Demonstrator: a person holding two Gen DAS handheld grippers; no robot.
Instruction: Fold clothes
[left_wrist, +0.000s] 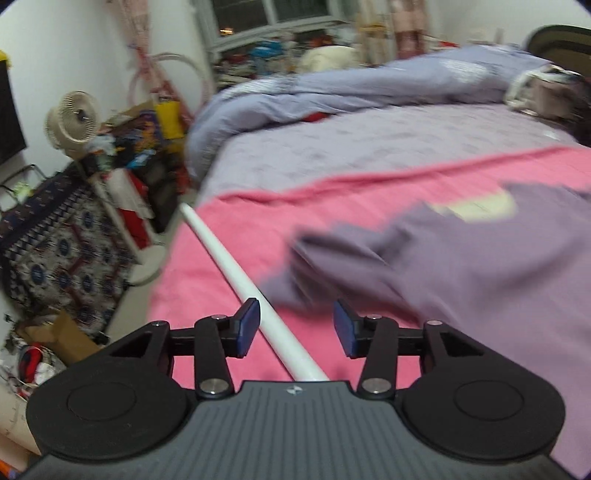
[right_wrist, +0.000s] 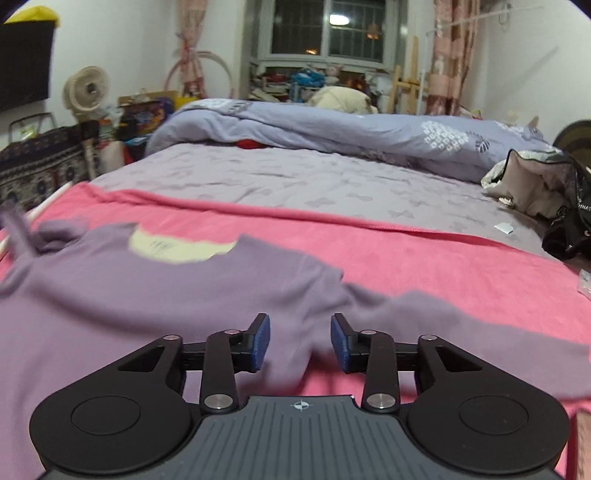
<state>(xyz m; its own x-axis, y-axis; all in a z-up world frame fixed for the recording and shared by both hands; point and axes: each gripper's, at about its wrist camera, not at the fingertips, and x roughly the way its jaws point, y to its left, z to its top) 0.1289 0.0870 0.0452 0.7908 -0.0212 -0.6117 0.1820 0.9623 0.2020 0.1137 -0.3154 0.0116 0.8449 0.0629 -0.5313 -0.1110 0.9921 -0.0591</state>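
A purple long-sleeved top (right_wrist: 155, 288) with a pale yellow collar lining (right_wrist: 177, 247) lies spread on a pink blanket (right_wrist: 443, 266) on the bed. In the left wrist view the same purple top (left_wrist: 461, 266) fills the right half, one blurred sleeve end (left_wrist: 306, 266) reaching toward my left gripper (left_wrist: 295, 328). That gripper is open with nothing between its blue pads, just above the blanket. My right gripper (right_wrist: 300, 341) is open too, hovering over the top's right sleeve (right_wrist: 424, 314), with no cloth between its pads.
A white rod (left_wrist: 236, 273) lies along the bed's left edge, passing under the left gripper. A bunched lilac duvet (right_wrist: 332, 133) sits at the far side of the bed. Bags and clothes (right_wrist: 546, 188) are piled at the right. A fan (left_wrist: 74, 118) and clutter stand on the floor at left.
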